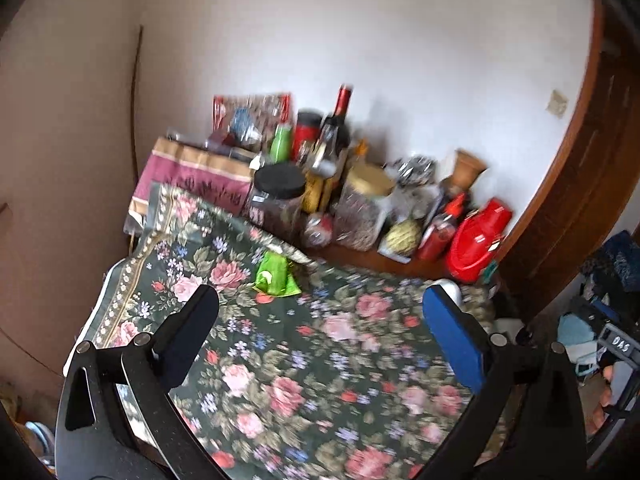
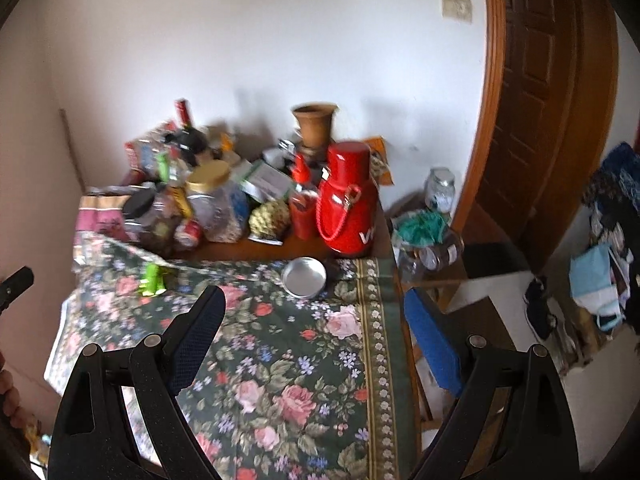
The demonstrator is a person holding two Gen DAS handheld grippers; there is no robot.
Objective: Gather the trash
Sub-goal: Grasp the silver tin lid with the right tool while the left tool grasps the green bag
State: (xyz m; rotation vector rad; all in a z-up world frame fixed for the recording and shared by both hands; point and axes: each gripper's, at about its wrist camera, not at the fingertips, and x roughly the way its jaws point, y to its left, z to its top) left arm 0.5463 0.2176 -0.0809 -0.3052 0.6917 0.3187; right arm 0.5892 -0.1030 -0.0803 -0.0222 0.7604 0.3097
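Left tool [image 1: 320, 300] and right tool [image 2: 314, 300]: both wide open, empty, above floral cloth [image 1: 320, 360]. Green wrapper [image 1: 276, 274]: crumpled, light, near fold. Risk: snagging cloth, nudging tin dish [image 2: 304, 278] or jars [image 1: 276, 200].

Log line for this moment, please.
phase: approach | left gripper: open, empty | right gripper: open, empty | green wrapper: on floral tablecloth, untouched
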